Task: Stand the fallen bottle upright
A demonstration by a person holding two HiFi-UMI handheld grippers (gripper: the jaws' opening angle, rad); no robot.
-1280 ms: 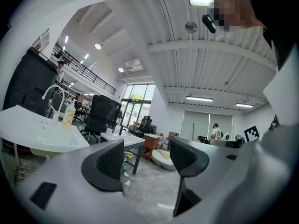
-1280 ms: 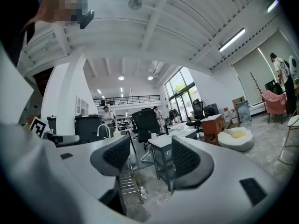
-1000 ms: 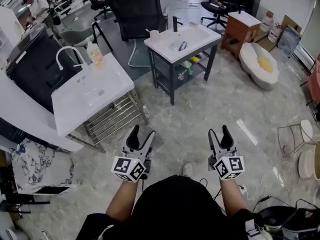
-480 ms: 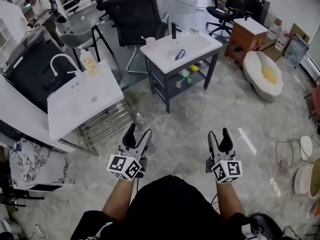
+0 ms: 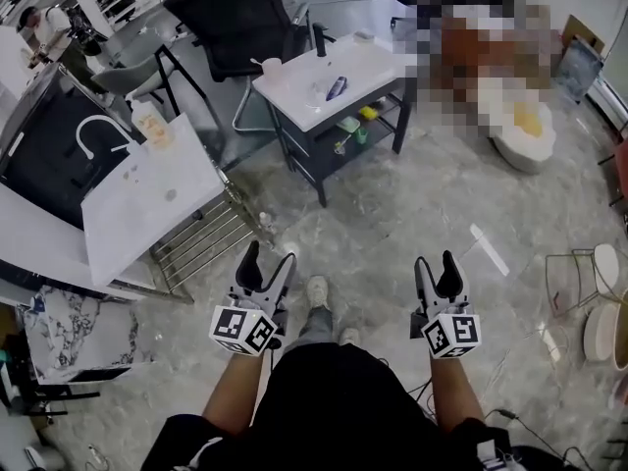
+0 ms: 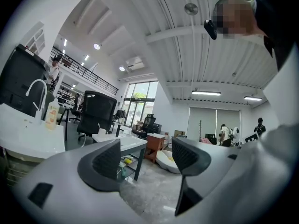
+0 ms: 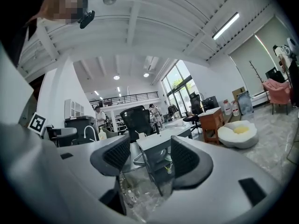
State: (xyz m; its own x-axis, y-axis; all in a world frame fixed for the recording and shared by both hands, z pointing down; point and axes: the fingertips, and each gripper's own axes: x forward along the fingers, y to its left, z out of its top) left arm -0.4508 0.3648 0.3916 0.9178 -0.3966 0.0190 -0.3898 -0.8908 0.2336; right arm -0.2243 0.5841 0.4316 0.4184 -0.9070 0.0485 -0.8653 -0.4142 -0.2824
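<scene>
A small dark-blue bottle (image 5: 337, 87) lies on its side in the basin of the white sink table (image 5: 294, 109) far ahead. My left gripper (image 5: 263, 263) and right gripper (image 5: 438, 268) are held level over the marble floor, well short of that table. The left jaws are opening with nothing between them, and only floor shows in the gap of the left gripper (image 6: 147, 155). In the right gripper view the right gripper (image 7: 149, 155) stands open and empty, with the sink table (image 7: 161, 140) beyond it. From both gripper views the fallen bottle is hidden.
A second white sink (image 5: 137, 199) with a curved tap and an upright orange soap bottle (image 5: 152, 126) stands at left over a metal rack (image 5: 201, 238). A small clear bottle (image 5: 263, 222) stands on the floor. Black chairs (image 5: 235, 18) are behind; an oval basin (image 5: 520, 126) lies right.
The person has walked forward: both sinks have drifted left and nearer, and a shoe now shows between the grippers. Both grippers stay side by side, empty.
</scene>
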